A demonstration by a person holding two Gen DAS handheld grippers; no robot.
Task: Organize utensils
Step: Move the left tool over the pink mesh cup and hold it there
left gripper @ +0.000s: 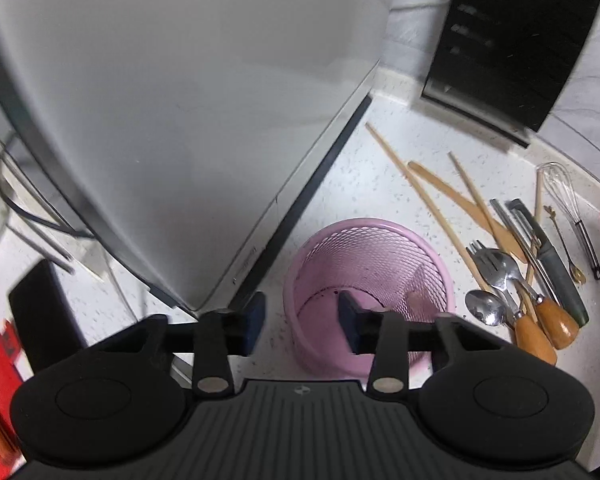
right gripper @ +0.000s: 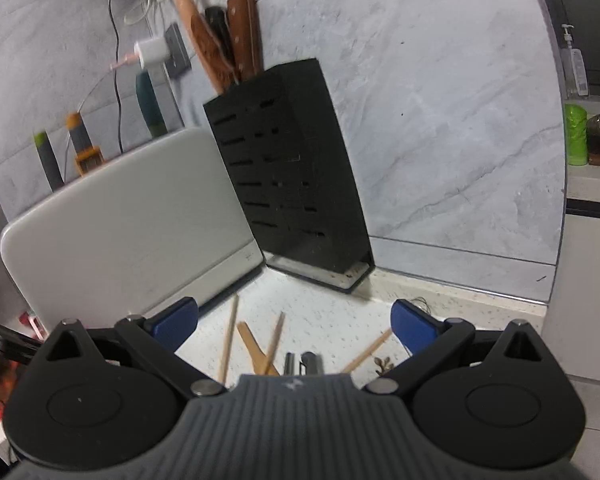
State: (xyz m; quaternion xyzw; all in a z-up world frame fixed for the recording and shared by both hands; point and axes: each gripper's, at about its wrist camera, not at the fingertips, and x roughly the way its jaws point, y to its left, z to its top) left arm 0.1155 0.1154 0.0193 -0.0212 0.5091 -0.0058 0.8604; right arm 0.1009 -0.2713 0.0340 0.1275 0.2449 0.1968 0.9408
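While poised over pink basket (left gripper: 370, 292), left gripper (left gripper: 302, 320) part open, straddling basket's near rim without touching. Utensils (left gripper: 512, 264) heaped on counter right of basket. Right gripper (right gripper: 296, 326) wide open, empty, above chopsticks (right gripper: 230, 336).

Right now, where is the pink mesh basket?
In the left wrist view, the pink mesh basket stands on the white counter, between the grey board and the loose utensils.
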